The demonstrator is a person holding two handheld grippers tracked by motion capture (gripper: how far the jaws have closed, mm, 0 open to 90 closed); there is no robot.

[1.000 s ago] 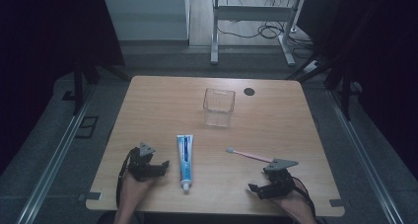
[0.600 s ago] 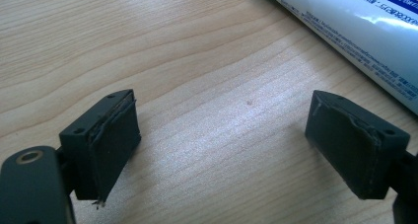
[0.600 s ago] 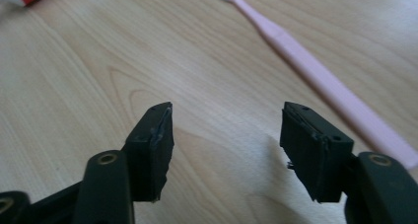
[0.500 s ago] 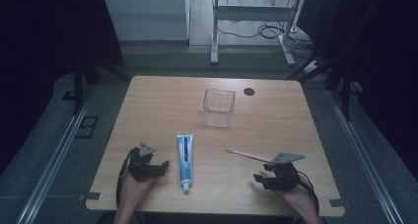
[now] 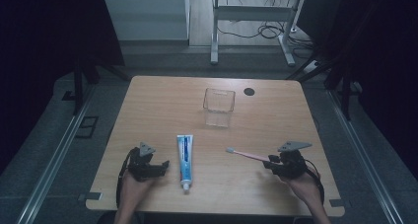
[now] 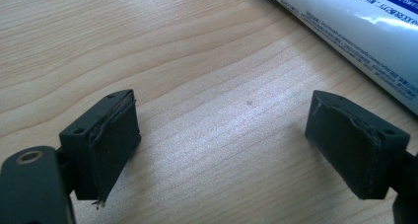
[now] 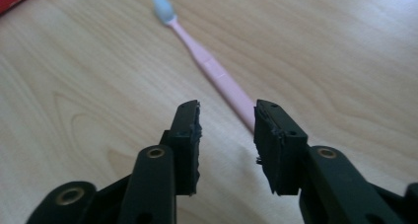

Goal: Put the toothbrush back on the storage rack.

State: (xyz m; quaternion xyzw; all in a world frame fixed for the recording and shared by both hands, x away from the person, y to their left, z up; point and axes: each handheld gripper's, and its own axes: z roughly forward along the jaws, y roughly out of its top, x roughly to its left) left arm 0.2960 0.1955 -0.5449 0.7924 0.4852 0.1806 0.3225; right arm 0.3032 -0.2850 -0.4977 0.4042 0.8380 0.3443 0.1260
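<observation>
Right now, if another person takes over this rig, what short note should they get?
Left gripper: jaws wide open, nothing between them, beside the toothpaste tube.
Right gripper: jaws have just been closing, not gripping; the pink toothbrush handle end passes behind the right jaw, not between the pads.
Clear cup stands upright, nothing inside, mid-table.
Done: nothing picked up.
Left: probably grasp the toothbrush, then the tube; the cup may be the goal.
</observation>
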